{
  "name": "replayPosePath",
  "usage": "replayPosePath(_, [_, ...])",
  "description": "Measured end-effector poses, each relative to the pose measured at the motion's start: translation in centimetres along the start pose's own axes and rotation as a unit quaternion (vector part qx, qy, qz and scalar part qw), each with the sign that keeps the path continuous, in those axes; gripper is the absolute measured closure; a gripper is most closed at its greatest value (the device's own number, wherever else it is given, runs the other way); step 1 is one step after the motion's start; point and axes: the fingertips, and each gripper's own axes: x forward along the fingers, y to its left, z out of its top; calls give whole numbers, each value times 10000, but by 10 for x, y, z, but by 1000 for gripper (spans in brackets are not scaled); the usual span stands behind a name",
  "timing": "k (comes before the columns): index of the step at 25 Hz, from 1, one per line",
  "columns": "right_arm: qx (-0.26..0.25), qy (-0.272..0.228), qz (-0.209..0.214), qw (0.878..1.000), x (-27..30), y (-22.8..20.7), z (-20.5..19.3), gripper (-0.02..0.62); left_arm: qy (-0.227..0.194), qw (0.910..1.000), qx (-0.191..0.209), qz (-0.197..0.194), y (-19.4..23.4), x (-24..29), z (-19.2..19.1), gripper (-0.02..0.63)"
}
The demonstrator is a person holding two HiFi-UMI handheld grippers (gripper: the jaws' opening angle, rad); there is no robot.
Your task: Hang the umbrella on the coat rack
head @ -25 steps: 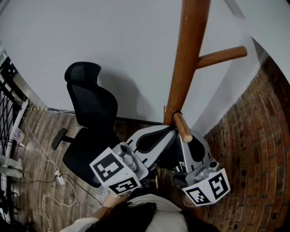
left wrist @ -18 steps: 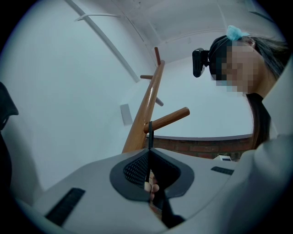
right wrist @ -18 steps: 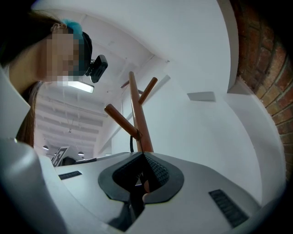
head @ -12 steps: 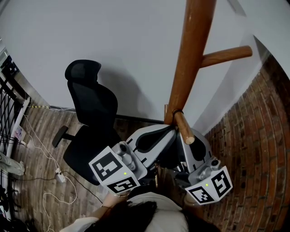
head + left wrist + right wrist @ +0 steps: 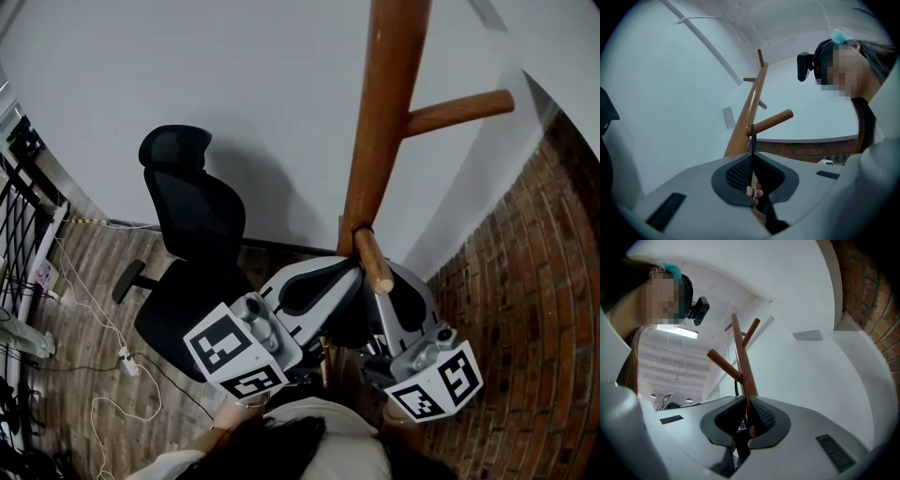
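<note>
strap: thin black loop of the umbrella point(image 5: 752, 140), already round the lower peg point(image 5: 373, 261) close to where the peg meets the pole; runs straight down, taut, into the left jaws
umbrella: body not clearly seen, hidden under the two grippers; only a dark shape below the jaws in both gripper views
coat rack: wooden pole point(image 5: 384, 112), leans across the head view; another peg point(image 5: 459, 111) higher up on the far side, bare
left gripper: point(image 5: 752, 161) jaws together, clamped on the strap just under the peg
right gripper: point(image 5: 746, 404) jaws together, right beside the left one, pointing up at the same peg; strap drops toward its seam, but can't make out whether it's pinched there
stage: judged near the end; loop is on, weight not yet handed over to the peg
risk 1: peg slants up and out, and the loop sits at its base, so that looks safe; but pulling outward while still clamped could drag the loop toward the peg tip and off
risk 2: letting go while the strap is tight could let the umbrella drop with a jerk, swing and knock the pole
risk 3: strap is thin; a jaw opening only partway could snag it and lift it back off
risk 4: the two grippers are nearly touching, so they could bump on the way out
surroundings: black office chair point(image 5: 192, 225) behind left, white cable point(image 5: 94, 328) on the wood floor, brick wall point(image 5: 525, 309) at right
</note>
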Motion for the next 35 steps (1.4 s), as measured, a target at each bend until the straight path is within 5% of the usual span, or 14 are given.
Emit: replayPosePath(35, [6, -80, 61, 9999, -40, 34, 6, 557, -66, 9987, 121, 499, -30, -38, -4, 592])
